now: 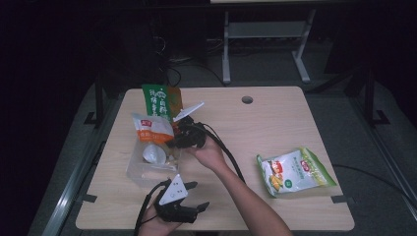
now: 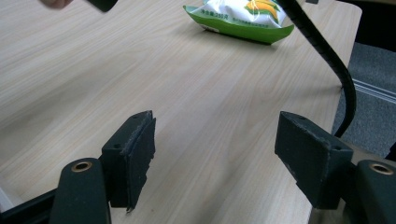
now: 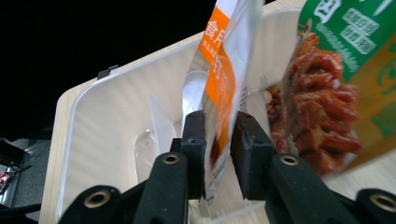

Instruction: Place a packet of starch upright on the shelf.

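Dark room all around, pale wood-grain table [image 1: 275, 123] lit in the middle, grey metal frame legs [image 1: 226, 44] standing on the floor beyond its far edge. Orange-and-white pouch [image 3: 223, 79] stands upright between the right gripper [image 3: 218, 140] jaws; the gap is narrow, the film sits between the pads [image 3: 250, 144], and I cannot tell if they still press on it. Pouch bottom is in the clear plastic tray [image 3: 107, 140], which spreads out just ahead of and left of that gripper. Green snack bag with red pieces [image 3: 336, 93] leans just to the right of the pouch, at the tray's far end in the high view. Left gripper [image 2: 215, 158] sits at the near table edge, well behind the tray, jaws wide apart with bare tabletop between them. Green-and-white corn bag [image 2: 243, 14] lies flat far ahead of the left gripper, and a black cable [image 2: 327, 51] crosses that view. High view shows the table's right half open, a round grommet hole [image 1: 247, 100] near the far edge, and grey floor on both sides.
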### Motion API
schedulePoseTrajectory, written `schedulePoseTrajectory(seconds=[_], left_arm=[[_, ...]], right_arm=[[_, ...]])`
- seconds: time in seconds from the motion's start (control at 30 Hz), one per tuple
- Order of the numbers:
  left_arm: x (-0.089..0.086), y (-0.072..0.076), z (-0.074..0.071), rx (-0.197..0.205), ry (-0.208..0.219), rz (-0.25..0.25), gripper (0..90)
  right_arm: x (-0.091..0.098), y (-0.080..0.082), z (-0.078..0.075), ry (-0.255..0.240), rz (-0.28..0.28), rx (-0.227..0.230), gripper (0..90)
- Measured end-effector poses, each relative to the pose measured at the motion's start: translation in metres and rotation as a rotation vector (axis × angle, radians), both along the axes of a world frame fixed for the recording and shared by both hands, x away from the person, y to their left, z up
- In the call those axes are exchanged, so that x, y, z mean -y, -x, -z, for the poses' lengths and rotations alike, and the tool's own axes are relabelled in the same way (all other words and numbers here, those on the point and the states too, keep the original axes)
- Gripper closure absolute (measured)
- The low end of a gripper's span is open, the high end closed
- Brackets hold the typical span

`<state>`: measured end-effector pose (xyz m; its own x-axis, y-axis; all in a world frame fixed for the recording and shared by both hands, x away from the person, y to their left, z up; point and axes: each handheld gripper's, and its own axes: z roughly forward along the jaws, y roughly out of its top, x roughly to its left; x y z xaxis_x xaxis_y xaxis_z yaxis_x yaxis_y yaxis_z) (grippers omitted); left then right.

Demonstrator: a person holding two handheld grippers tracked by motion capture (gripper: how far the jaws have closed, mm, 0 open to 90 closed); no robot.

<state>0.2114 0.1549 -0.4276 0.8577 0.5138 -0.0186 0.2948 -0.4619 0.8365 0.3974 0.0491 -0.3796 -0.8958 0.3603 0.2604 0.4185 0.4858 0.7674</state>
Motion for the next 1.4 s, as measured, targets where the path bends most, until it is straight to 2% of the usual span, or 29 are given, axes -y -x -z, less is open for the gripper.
schedulePoseTrajectory(seconds=[0.27,0.6,0.93,1.4], left_arm=[[0.001,-0.001,0.001,-0.007,-0.001,-0.005,27.6],[0.000,-0.006,0.002,-0.010,-0.001,-0.003,27.4],[-0.003,-0.011,0.004,-0.010,-0.007,-0.001,27.2],[-0.003,-0.012,0.003,-0.015,0.000,-0.005,26.8]], right_arm=[[0.019,0.003,-0.007,-0.022,-0.003,-0.009,63.3],[0.046,0.008,-0.013,-0.046,0.007,-0.002,58.4],[0.078,0.013,-0.020,-0.042,0.046,-0.006,52.8],[0.126,0.021,-0.015,-0.014,0.120,-0.010,46.9]])
